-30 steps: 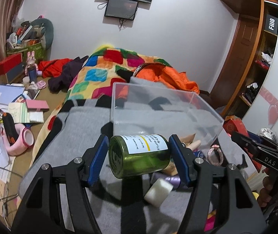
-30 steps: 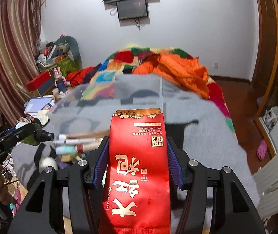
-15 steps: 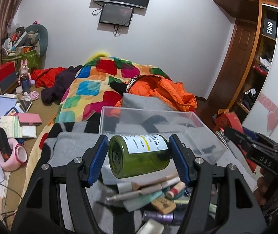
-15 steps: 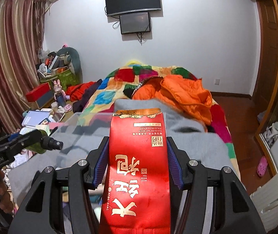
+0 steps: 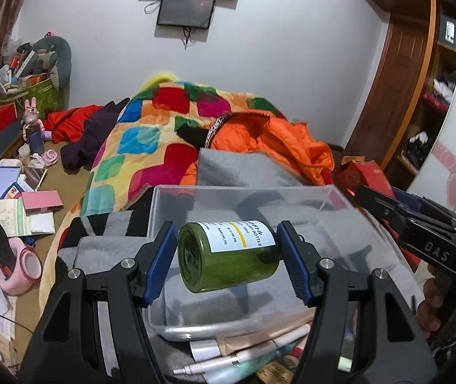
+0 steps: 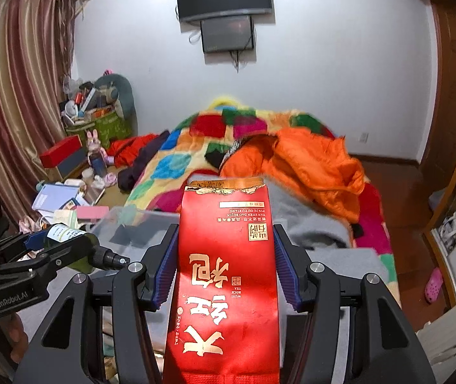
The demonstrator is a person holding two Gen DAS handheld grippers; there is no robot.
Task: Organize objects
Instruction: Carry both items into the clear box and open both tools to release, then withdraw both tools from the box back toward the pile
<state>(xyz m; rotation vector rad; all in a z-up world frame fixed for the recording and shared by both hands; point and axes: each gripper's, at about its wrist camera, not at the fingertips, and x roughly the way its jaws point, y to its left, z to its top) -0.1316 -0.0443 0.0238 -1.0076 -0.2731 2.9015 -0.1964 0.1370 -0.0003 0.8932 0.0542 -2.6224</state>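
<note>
Fingers point(image 5: 160, 262) of the left gripper point(image 5: 228, 259) clamp a green glass bottle point(image 5: 228, 256) lying sideways above the clear plastic bin point(image 5: 164, 204) on the bed. Right gripper point(image 6: 224, 265) fingers pinch an upright red tea pouch point(image 6: 224, 275), right of the bottle.

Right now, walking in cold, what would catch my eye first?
Probably the tall red tea packet standing upright in the right tongs, filling that view. Next, the green bottle lying sideways in the left tongs, above a clear plastic bin. Behind both, a patchwork quilt and an orange jacket cover the bed.
</note>
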